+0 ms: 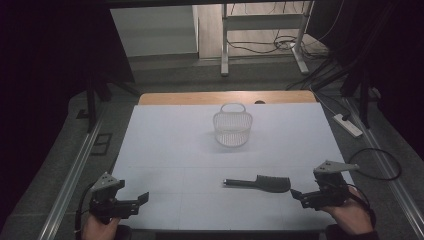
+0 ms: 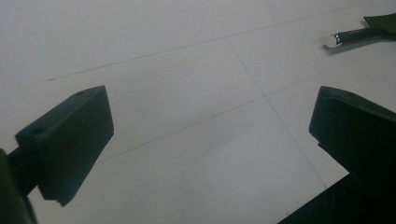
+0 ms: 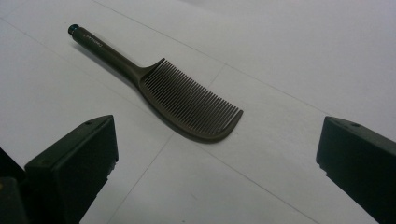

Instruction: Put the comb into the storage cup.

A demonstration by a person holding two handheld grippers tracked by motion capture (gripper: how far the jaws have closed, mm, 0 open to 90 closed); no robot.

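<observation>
A dark comb (image 1: 262, 183) lies flat on the white table, handle pointing left, teeth end toward the right. In the right gripper view the comb (image 3: 180, 95) lies just ahead of the jaws, which stand wide apart with nothing between them. My right gripper (image 1: 300, 196) hovers at the front right, just right of the comb's toothed end, open. A small white wire basket (image 1: 232, 126) with a handle stands upright at the table's middle back. My left gripper (image 1: 141, 200) is open at the front left, over bare table; the comb's handle tip (image 2: 362, 33) shows far off.
The white table (image 1: 165, 145) has a wooden strip along its far edge. Beyond it stand a metal frame's legs (image 1: 225, 50) and loose cables on the floor. A white power strip (image 1: 348, 125) lies on the floor to the right. Metal rails run along both sides.
</observation>
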